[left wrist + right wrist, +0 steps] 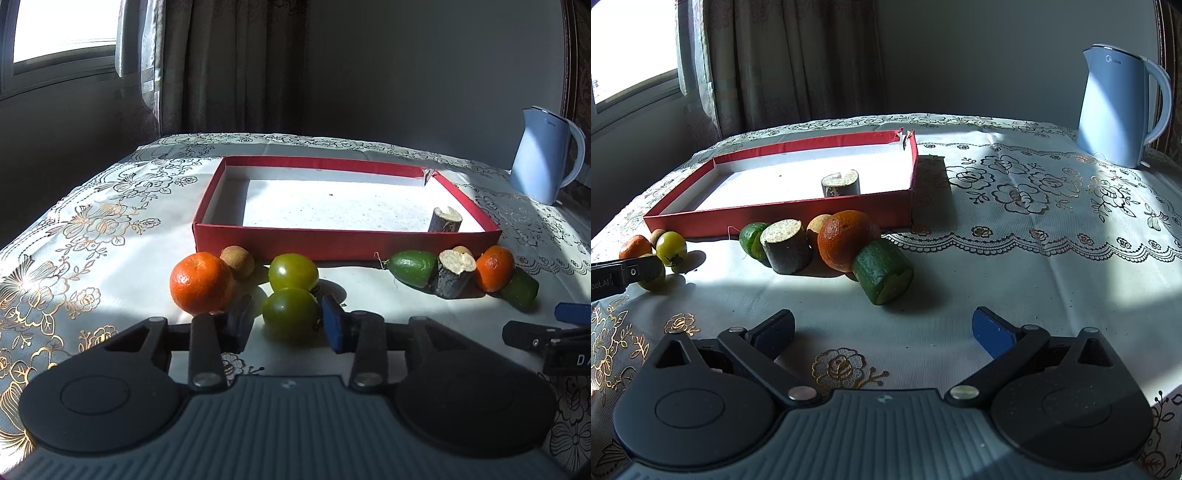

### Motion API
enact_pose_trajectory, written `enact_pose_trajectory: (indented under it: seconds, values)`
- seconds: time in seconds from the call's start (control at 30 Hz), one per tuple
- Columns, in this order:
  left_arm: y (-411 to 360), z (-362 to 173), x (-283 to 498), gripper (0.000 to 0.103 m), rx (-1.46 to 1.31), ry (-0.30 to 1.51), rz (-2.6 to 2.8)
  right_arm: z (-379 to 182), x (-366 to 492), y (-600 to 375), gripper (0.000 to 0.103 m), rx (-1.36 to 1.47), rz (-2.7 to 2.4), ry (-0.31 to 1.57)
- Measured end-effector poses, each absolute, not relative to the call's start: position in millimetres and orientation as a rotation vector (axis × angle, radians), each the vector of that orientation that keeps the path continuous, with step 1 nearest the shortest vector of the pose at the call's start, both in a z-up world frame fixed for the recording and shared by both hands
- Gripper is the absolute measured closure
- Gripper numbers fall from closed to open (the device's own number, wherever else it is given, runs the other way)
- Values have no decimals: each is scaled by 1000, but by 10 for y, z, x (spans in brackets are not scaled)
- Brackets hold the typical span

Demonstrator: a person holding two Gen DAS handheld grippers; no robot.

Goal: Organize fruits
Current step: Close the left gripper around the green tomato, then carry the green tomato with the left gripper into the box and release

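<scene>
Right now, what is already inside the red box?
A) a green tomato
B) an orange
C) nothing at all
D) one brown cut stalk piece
D: a single brown cut stalk piece stands near the right wall of the red box; the oranges and green tomatoes all lie on the tablecloth in front of it.

1. The left gripper (288, 321) sits low, its fingers level and pointing far, its two pads set partway apart with daylight on either side of what lies between them.
2. The right gripper (882, 332) sits low to its right, fingers splayed wide, the blue pad (991, 332) angled outward, nothing between them.
</scene>
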State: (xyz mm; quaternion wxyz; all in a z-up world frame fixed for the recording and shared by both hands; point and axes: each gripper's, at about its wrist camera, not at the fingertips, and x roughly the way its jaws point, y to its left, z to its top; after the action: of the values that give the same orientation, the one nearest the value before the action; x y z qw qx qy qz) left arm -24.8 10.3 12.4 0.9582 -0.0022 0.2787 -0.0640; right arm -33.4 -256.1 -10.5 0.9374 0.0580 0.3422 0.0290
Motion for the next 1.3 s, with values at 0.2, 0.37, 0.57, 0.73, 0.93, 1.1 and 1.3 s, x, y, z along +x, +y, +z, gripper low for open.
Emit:
enact_pose_trajectory:
  seconds: [0.2, 0.37, 0.57, 0.73, 0.93, 1.1, 1.3]
  values:
    - [50, 52, -196, 71, 27, 595, -114, -105, -337, -2563, 0, 123, 61, 698]
    - [35, 107, -207, 71, 28, 599, -99, -104, -339, -2568, 0, 125, 62, 697]
    - [-107, 309, -202, 71, 40, 551, -101, -104, -340, -2567, 0, 128, 63, 696]
    - [-316, 369, -31, 71, 49, 526, -91, -103, -342, -2572, 0, 132, 64, 695]
    - [-520, 442, 153, 71, 66, 403, -47, -99, -353, -2587, 0, 146, 69, 690]
    - [-521, 257, 482, 71, 36, 495, -34, -101, -361, -2597, 0, 154, 71, 687]
    - [-480, 197, 514, 67, 18, 501, -23, -103, -363, -2613, 0, 162, 75, 684]
